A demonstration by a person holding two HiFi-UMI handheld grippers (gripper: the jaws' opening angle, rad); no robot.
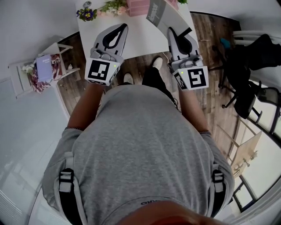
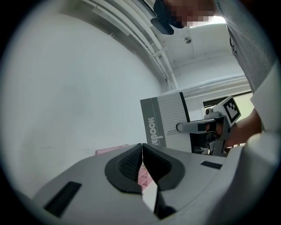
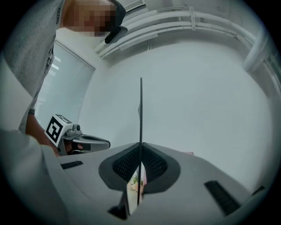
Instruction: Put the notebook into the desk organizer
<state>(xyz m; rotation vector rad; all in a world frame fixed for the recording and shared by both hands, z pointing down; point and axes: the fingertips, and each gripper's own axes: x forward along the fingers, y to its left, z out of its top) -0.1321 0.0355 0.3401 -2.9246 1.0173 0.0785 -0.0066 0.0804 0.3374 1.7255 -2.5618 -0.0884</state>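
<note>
Worktop (image 1: pixel 145 39), white, sat ahead of the person, w/ the pink desk organizer (image 1: pixel 138 8) at its far edge. The notebook (image 1: pixel 159 14) was off the worktop, up in the air just right of the organizer and overlapping it a bit in the head view.

Key relation: the right gripper (image 3: pixel 141 147) had its jaws clamped on the notebook's lower edge. The book stood edge-on to that gripper's view, long axis running straight up and away from the jaws. The organizer lay fwd and to the left of it, so I'd judge the move as a short carry left, then down. The right arm was the one to do it. The left gripper (image 2: pixel 142 147) had jaws closed on nothing, pads touching, and pointed roughly at the organizer.

Hard to see: the organizer was cut off by the head view's top edge, so no slots showed. In the left gripper view only a pink sliver behind the jaws, prob. the organizer. The right gripper view was mostly bare wall.
</note>
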